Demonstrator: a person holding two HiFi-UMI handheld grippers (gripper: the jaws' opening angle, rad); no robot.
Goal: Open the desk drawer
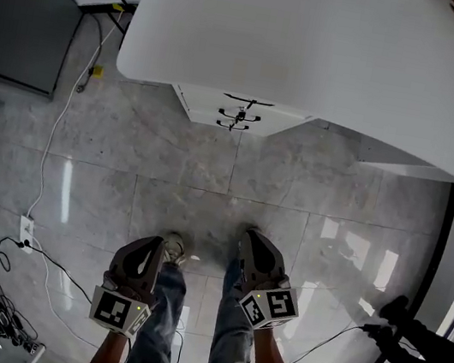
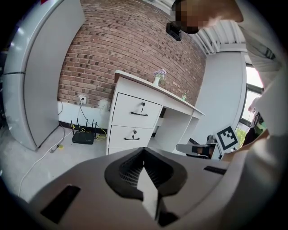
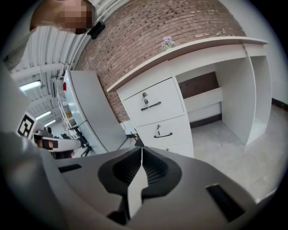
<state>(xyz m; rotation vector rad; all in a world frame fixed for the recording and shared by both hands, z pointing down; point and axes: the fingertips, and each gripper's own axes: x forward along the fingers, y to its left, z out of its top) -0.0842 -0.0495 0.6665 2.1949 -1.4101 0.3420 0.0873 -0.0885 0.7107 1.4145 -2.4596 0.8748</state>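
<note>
The white tabletop (image 1: 321,45) fills the upper head view. Beneath it the drawer stack (image 2: 132,123) stands shut, its top drawer (image 2: 137,110) flush with the front, dark handle showing. Well short of the tabletop, over the floor (image 1: 209,182), the left claw (image 1: 141,264) and right claw (image 1: 261,260) are each pressed together, pinching nothing.
</note>
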